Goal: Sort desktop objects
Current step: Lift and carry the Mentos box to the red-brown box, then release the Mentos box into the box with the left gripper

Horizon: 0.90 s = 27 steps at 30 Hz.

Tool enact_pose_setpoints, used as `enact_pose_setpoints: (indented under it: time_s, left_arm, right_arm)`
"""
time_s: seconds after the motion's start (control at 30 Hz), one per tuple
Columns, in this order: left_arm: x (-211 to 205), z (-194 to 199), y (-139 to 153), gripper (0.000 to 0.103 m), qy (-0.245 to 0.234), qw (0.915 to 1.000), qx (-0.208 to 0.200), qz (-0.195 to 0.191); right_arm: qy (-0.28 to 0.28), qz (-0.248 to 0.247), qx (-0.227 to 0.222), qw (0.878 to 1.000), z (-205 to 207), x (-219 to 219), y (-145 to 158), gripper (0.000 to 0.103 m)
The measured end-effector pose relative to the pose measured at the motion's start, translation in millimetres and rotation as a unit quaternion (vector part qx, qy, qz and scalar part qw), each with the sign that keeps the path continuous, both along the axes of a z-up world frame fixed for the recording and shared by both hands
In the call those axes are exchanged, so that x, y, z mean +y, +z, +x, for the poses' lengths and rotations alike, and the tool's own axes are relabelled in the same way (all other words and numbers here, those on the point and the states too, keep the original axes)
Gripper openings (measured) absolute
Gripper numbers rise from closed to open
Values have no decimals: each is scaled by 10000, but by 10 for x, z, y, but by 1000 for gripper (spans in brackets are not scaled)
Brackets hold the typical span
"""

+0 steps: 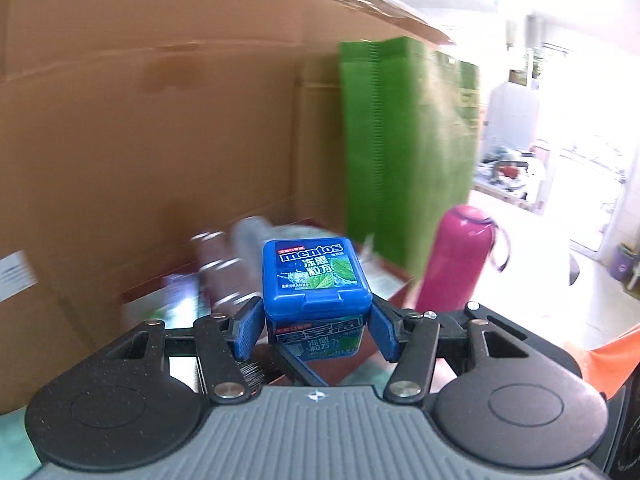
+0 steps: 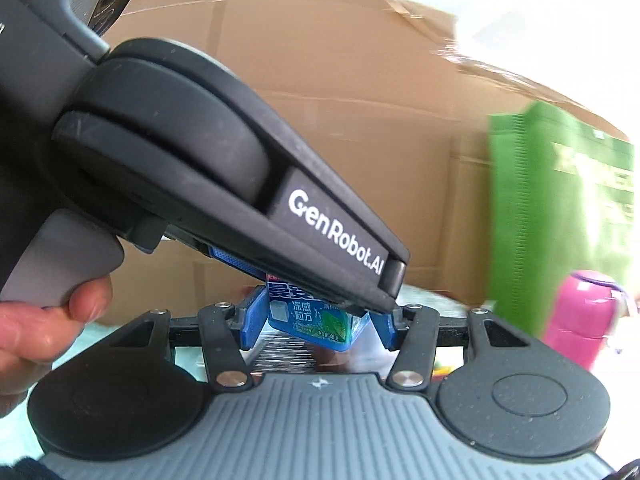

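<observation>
So the blue mentos box is clamped in the left gripper, lifted off the surface. The right gripper brackets its lower half; can't tell if those jaws pinch. Looks mid-handoff, nothing placed yet, pink bottle ahead-right untouched.

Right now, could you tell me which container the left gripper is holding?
The blue Mentos box, clamped in the left gripper; the pink flask stands free.
</observation>
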<state>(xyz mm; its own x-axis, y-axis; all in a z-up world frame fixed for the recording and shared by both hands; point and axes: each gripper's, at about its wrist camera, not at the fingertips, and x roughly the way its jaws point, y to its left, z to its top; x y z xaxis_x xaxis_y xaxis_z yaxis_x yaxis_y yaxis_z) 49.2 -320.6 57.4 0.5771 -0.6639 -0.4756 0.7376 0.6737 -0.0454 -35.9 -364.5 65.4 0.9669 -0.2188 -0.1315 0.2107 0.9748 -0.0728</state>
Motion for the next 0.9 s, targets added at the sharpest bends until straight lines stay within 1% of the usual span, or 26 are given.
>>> enact_pose_setpoints:
  time_s: [0.17, 0.27, 0.4, 0.5, 0.57, 0.63, 0.77, 0.83, 0.9]
  left_arm:
    - [-412, 164, -70, 59, -280, 9989, 344, -164]
    - [-618, 292, -169, 59, -333, 9979, 532, -137]
    - [-861, 450, -350, 57, -266, 9977, 626, -55]
    - [-941, 541, -444, 58, -246, 9970, 725, -64]
    - [-936, 569, -455, 58, -175, 9974, 700, -17]
    - [-924, 605, -467, 59, -161, 9976, 674, 1]
    - [-985, 671, -510, 60, -175, 9970, 752, 62]
    - [-1033, 679, -530, 61, -189, 9977, 644, 116]
    - [-1085, 653, -541, 62, -231, 9985, 431, 230]
  right_arm:
    - [-338, 169, -93, 9992, -20, -443, -19, 54]
    - [-382, 291, -136, 9988, 4, -689, -54, 51]
    - [-412, 236, 5, 9989, 127, -930, -160, 49]
    - [-458, 202, 139, 9986, 307, -981, -297, 48]
    - [-461, 200, 216, 9985, 380, -1037, -373, 47]
    - [-426, 261, 280, 9984, 280, -1073, -396, 44]
    - [-502, 270, 303, 9979, 404, -1117, -465, 43]
    - [-544, 272, 332, 9976, 602, -1365, -546, 43]
    - [-561, 340, 333, 9973, 605, -1368, -545, 43]
